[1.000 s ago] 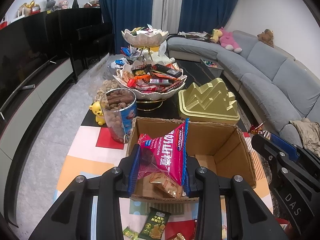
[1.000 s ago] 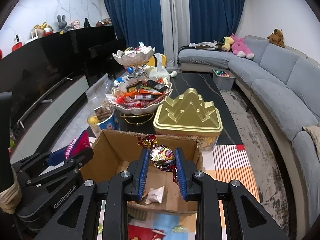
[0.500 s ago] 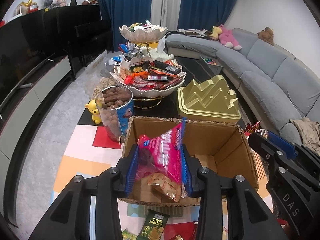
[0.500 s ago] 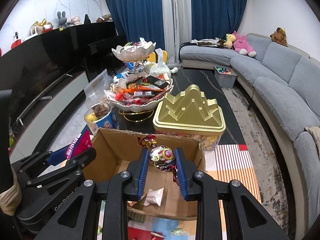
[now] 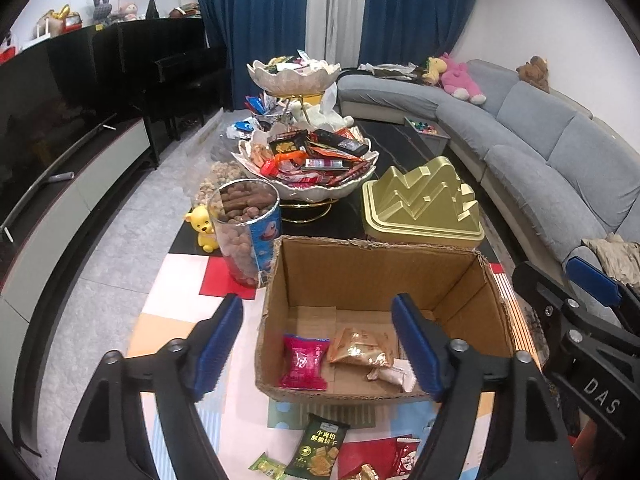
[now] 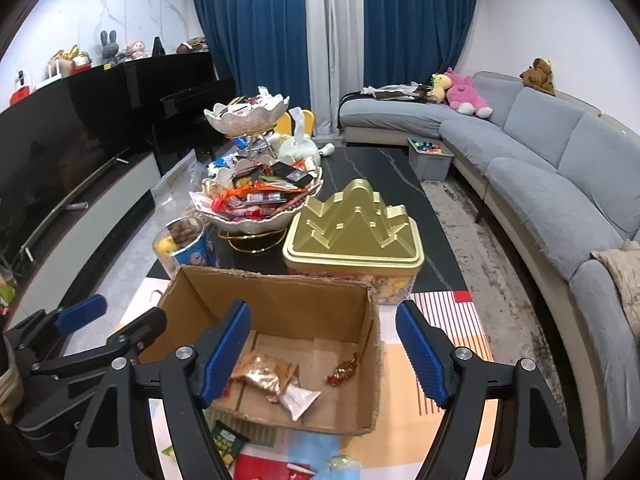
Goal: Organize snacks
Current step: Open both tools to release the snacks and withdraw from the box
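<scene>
Left wrist view: the pink packet [image 5: 303,361], clamped a second ago, now lies on the floor of the box [image 5: 472,300], near its front-left corner, beside a gold pouch [image 5: 358,350]. The left gripper [image 5: 318,346] is opening, jaws wide apart, nothing between the pads. A nut jar [image 5: 248,232] stands just left of the box; a gold tin [image 5: 424,208] behind it.

Right wrist view: the foil candy [image 6: 344,370], formerly gripped, rests on the box [image 6: 280,300] floor toward its right wall. The right gripper [image 6: 326,354] is opening, empty. A green packet [image 6: 226,442] lies on the mat before the box.
</scene>
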{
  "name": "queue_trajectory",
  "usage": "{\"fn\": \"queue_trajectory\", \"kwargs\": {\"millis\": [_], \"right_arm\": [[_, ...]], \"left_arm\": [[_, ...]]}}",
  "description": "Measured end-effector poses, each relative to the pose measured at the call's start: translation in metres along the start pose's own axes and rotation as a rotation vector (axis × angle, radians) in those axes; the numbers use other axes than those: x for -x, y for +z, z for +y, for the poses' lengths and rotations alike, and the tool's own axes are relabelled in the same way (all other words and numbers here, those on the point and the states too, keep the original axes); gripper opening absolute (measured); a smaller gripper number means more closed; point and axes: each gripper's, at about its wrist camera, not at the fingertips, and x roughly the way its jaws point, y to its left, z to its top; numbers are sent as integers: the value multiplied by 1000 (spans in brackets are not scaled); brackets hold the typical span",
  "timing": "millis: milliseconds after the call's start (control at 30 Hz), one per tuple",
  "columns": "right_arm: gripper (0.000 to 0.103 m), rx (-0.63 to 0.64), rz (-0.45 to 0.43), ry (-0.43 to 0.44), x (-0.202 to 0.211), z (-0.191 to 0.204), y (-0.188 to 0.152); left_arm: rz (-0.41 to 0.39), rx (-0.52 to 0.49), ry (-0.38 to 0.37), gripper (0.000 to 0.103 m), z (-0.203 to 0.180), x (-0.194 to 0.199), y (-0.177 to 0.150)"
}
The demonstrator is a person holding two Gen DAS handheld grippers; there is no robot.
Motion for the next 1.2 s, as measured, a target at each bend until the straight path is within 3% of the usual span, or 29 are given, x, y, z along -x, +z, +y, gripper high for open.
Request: {"fn": "queue_trajectory", "kwargs": {"millis": [700,1200], "right_arm": [[76,-17,-36,-15,33,-7,-4],[76,-22,-3,-18,41,-10,-30]], "left_arm": [[-28,-2,-5,81,0,30,-5],[-21,-43,-3,81,1,43,-32]]}}
